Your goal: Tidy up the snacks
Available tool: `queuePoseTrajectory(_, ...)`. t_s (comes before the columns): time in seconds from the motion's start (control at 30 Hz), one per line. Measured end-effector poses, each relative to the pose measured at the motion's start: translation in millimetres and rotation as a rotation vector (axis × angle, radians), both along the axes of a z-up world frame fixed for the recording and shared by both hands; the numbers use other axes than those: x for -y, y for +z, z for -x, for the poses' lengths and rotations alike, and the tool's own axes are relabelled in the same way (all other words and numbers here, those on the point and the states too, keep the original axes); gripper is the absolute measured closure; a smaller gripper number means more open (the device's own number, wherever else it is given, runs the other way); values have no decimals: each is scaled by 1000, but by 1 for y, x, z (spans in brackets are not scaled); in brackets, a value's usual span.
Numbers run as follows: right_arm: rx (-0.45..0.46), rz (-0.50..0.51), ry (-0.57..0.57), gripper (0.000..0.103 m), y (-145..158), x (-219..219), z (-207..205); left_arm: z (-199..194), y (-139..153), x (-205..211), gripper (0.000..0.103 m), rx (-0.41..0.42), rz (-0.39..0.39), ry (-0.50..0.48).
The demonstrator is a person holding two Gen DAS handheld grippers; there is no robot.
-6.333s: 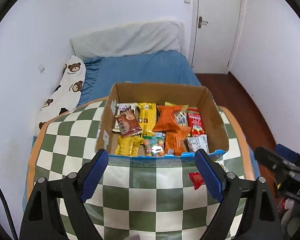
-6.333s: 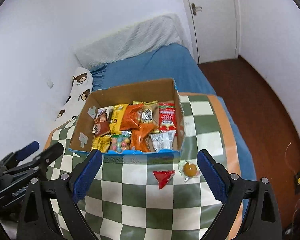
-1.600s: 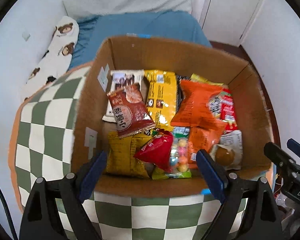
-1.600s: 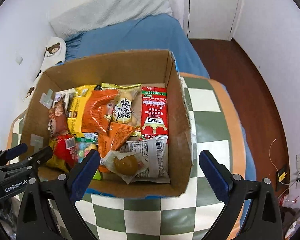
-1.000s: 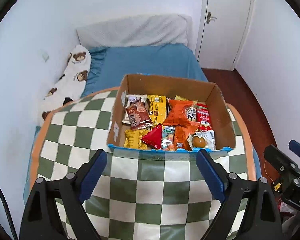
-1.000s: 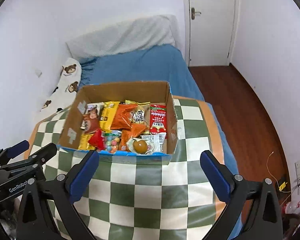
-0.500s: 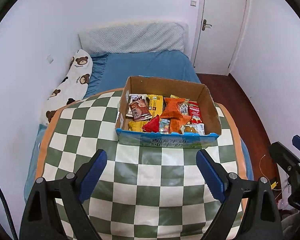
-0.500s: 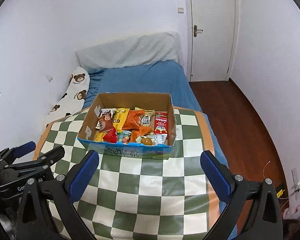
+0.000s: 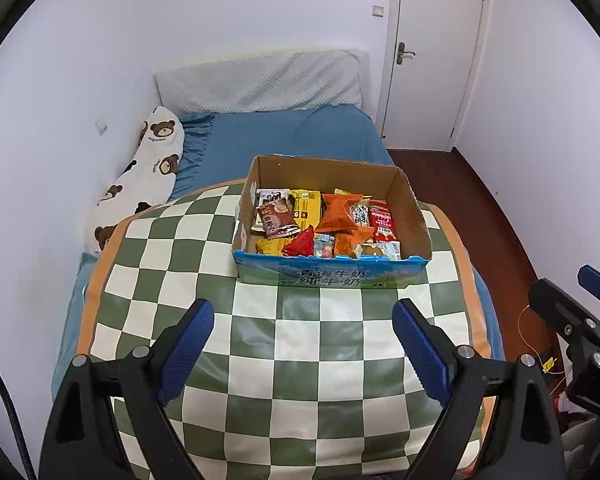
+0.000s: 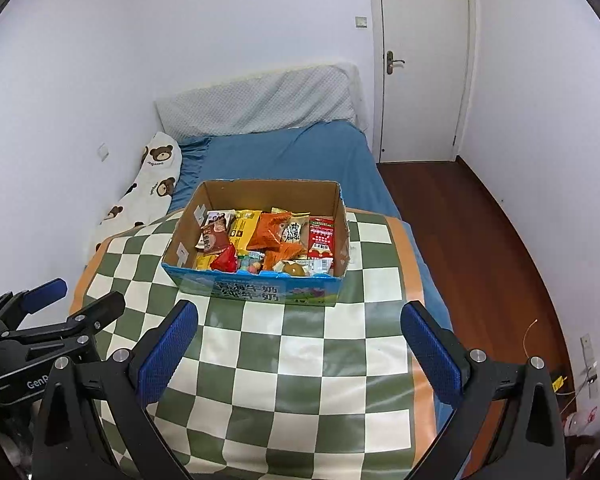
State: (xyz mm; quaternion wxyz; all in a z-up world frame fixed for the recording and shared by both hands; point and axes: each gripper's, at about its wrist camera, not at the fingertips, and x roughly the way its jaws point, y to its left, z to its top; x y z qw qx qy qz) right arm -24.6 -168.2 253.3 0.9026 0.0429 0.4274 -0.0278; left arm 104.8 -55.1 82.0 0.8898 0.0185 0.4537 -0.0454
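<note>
A cardboard box with a blue printed front stands on the green-checked table; it also shows in the right wrist view. It holds several snack packets, among them a red triangular packet and a round yellow pastry in clear wrap. My left gripper is open and empty, well short of the box. My right gripper is open and empty, also short of the box.
A bed with a blue sheet, a grey headboard cushion and a bear-print pillow lies behind the table. A white door and wooden floor are to the right. Walls close in on the left.
Both grippers have pulled back and up from the box. The red packet and the pastry that lay on the table earlier now lie in the box.
</note>
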Motion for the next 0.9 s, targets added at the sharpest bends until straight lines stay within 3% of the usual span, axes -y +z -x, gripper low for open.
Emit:
queuePoseTrajectory(0.07, 8, 9, -6, 0, 0, 1, -2, -4, -2, 1, 1, 3, 5, -4)
queuePoseTrajectory(0.23, 16, 23, -24, 0, -9, 4, -17, -19, -11, 6, 1, 17, -36, -4)
queuePoseTrajectory(0.9, -36, 54, -87, 0, -75, 19, -111, -102, -60, 10, 1, -24, -79, 39)
